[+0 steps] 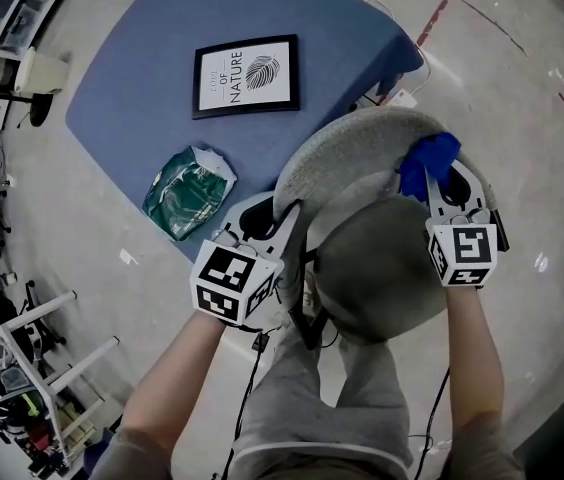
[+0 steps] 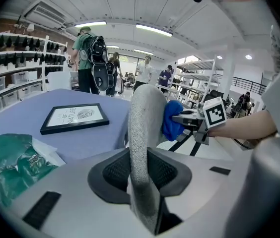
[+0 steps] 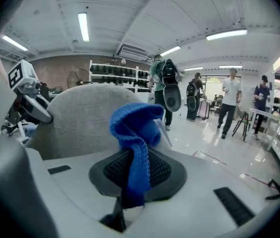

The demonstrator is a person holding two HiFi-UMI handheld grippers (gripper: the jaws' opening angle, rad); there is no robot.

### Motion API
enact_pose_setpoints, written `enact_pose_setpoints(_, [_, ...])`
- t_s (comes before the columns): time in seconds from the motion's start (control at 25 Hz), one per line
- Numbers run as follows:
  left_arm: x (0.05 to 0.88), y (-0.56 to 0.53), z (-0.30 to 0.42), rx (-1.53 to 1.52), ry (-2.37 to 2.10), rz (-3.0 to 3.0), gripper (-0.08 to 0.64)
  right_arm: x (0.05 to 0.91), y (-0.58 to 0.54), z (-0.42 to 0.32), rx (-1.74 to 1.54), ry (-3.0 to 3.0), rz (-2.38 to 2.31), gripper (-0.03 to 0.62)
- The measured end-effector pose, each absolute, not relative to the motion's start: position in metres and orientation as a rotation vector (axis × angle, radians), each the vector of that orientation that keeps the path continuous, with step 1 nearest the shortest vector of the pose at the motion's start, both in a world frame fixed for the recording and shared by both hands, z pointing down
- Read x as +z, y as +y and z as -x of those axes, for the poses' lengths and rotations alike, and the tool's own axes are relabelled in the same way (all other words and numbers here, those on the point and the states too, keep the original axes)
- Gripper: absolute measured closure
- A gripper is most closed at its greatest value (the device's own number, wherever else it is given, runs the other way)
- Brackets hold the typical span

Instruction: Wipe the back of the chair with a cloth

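Blue surface (image 1: 142,78) carries a framed print (image 1: 246,75) and a green bag (image 1: 188,190); its near edge is hidden behind the chair back (image 1: 352,153). The left tongs (image 1: 274,223) are closed partway, clamping the grey back's edge. The right tongs (image 1: 442,183) grip the blue cloth (image 1: 428,160), which lies against the back's opposite edge and covers their tips. The chair seat (image 1: 382,268) conceals everything beneath it.

On the blue-covered desk (image 1: 132,88) I see a black-framed print (image 1: 246,75) lying flat, with a leaf and the words "of nature" on it. A crumpled green packet (image 1: 188,191) lies near the desk's closer edge, apart from the frame. A white rack (image 1: 57,353) stands on the floor. Beyond, people (image 3: 166,90) walk past wall shelving (image 3: 115,73).
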State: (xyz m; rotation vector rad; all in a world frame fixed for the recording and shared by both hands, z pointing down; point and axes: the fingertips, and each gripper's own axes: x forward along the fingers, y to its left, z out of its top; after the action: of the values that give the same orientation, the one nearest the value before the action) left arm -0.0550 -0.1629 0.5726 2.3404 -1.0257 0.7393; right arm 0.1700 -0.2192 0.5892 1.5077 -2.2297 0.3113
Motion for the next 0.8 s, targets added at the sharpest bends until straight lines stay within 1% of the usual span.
enact_pose_setpoints(0.12, [0.573, -0.164, 0.056, 0.729, -1.029, -2.34, 0.462, 0.584, -0.217, -0.201, 0.288, -2.11, -1.702, 0.528])
enact_pose_setpoints(0.24, [0.573, -0.164, 0.056, 0.718, -1.032, -2.338, 0.463, 0.589, -0.218, -0.196, 0.329, -2.12, -1.748, 0.528])
enact_pose_setpoints(0.32, [0.573, -0.163, 0.056, 0.713, -1.033, -2.337, 0.463, 0.596, -0.217, -0.164, 0.341, -2.208, -1.656, 0.528])
enact_pose_setpoints(0.48, [0.572, -0.164, 0.055, 0.701, -1.033, -2.337, 0.463, 0.612, -0.199, -0.056, 0.363, -2.402, -1.286, 0.528])
enact_pose_setpoints(0.56, [0.572, -0.164, 0.055, 0.7, -1.03, -2.335, 0.463, 0.614, -0.183, -0.013, 0.423, -2.462, -1.169, 0.528])
enact_pose_setpoints(0.68, [0.573, -0.163, 0.055, 0.713, -1.032, -2.323, 0.463, 0.612, -0.145, 0.034, 0.512, -2.529, -0.993, 0.528])
enact_pose_setpoints(0.8, [0.572, -0.163, 0.056, 0.702, -1.028, -2.317, 0.463, 0.611, -0.102, 0.063, 0.554, -2.561, -0.822, 0.528])
